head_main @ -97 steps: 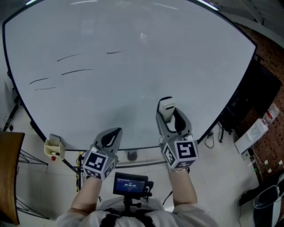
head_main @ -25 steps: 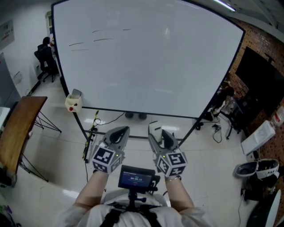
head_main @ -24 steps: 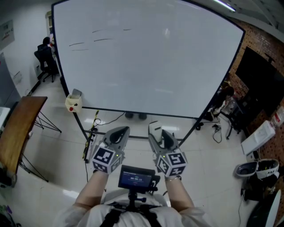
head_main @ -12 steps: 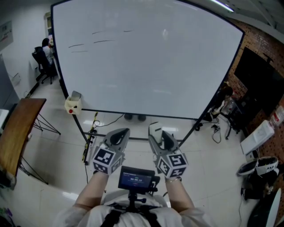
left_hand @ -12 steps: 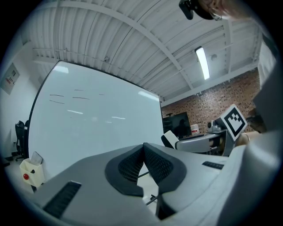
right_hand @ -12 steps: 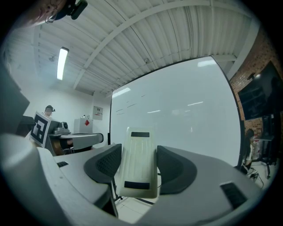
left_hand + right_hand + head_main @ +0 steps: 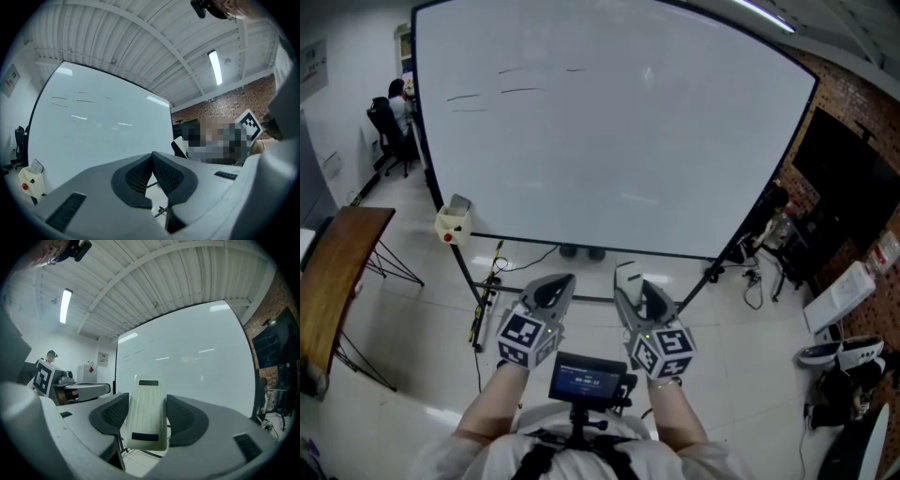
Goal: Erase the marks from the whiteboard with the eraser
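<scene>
A large whiteboard (image 7: pixel 609 141) on a stand fills the head view, with a few thin dark marks (image 7: pixel 502 84) near its top left. The marks (image 7: pixel 75 100) also show in the left gripper view. My right gripper (image 7: pixel 630 286) is held low in front of the board, well short of it, shut on a cream-white eraser (image 7: pixel 147 413) with its top (image 7: pixel 626 275) poking out between the jaws. My left gripper (image 7: pixel 551 289) hangs beside it, jaws pressed together with nothing between them.
A cream box with a red dot (image 7: pixel 452 223) hangs at the board's lower left corner. A wooden table (image 7: pixel 333 272) stands left, a person sits at a chair (image 7: pixel 389 117) far left. Cables, a black screen (image 7: pixel 848 187) and bags lie right. Tiled floor lies underfoot.
Since several seconds ago I have stepped back from the board, so it now looks smaller and farther off. Over the last second the view barely shifts; both grippers keep their pose.
</scene>
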A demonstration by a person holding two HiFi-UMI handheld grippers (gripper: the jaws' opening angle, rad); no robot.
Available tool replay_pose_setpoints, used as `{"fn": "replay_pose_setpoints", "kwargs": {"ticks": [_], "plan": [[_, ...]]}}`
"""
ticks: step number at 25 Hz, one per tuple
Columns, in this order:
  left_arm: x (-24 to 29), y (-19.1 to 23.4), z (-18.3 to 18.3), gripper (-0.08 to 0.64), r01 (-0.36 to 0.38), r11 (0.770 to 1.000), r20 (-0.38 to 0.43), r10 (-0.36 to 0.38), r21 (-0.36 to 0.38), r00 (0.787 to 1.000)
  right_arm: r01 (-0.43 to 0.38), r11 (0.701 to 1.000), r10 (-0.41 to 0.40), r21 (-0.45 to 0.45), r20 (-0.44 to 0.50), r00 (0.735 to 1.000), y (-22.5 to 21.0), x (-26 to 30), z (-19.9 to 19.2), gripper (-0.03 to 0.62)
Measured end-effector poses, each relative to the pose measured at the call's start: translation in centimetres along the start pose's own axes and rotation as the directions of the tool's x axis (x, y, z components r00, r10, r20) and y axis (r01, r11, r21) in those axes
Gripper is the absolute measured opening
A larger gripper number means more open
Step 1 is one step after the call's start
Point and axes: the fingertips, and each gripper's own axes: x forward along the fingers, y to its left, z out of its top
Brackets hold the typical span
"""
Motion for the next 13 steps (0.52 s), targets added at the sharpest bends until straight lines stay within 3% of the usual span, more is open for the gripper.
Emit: {"fn": "replay_pose_setpoints", "kwargs": {"ticks": [13], "plan": [[0.5,1.2,-0.4,0.008,0.004,1.000,-0.002,-0.004,-0.016,1.000,0.016,1.000,-0.016,-0.007,0.000,1.000,-0.1,1.0,0.3,0.259]]}}
